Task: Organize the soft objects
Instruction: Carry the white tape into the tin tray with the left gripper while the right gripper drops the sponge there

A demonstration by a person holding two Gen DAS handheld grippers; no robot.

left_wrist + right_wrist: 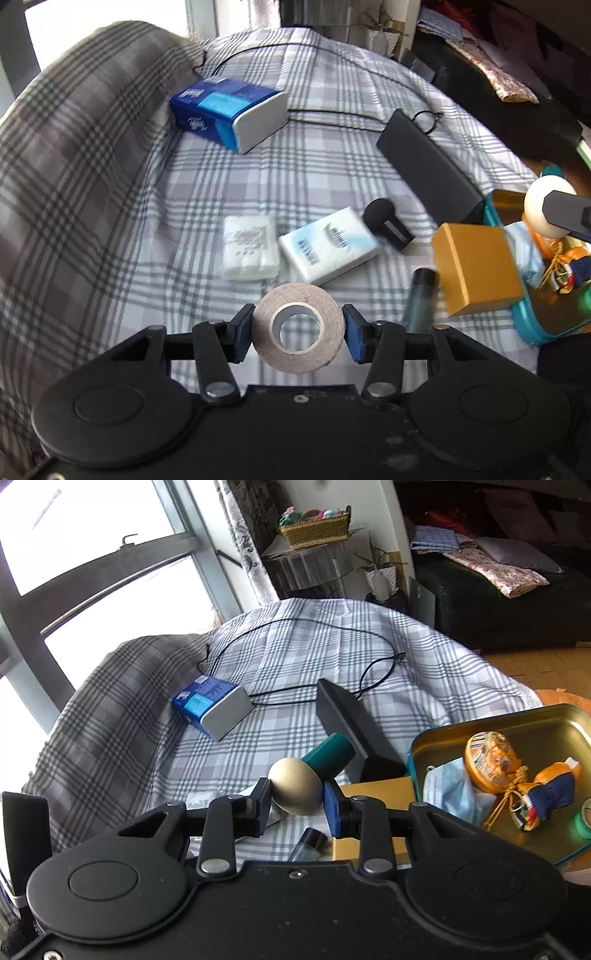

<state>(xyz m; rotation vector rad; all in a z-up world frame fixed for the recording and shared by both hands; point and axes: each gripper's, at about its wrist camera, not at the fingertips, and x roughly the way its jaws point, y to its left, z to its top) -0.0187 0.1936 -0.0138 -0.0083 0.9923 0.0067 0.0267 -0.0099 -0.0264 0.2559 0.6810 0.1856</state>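
My left gripper [298, 331] is shut on a roll of brown tape [298, 328], held above the plaid-covered table [314, 92]. Below it lie two white tissue packs [250, 246] [328, 243] side by side. My right gripper [295, 794] is shut on a pale egg-shaped object [294, 786], which also shows at the right edge of the left wrist view as the egg [541, 206]. A teal tin [491, 731] at the right holds a blue face mask [454, 794], an orange patterned pouch [489, 760] and other small items.
A blue tissue box [221, 110] lies at the back left, with a black cable [295, 627] looping behind it. A long black case [428, 166], a gold box [476, 273], a small black gadget [388, 221], a teal cylinder [327, 755] and a dark tube [421, 295] crowd the right side.
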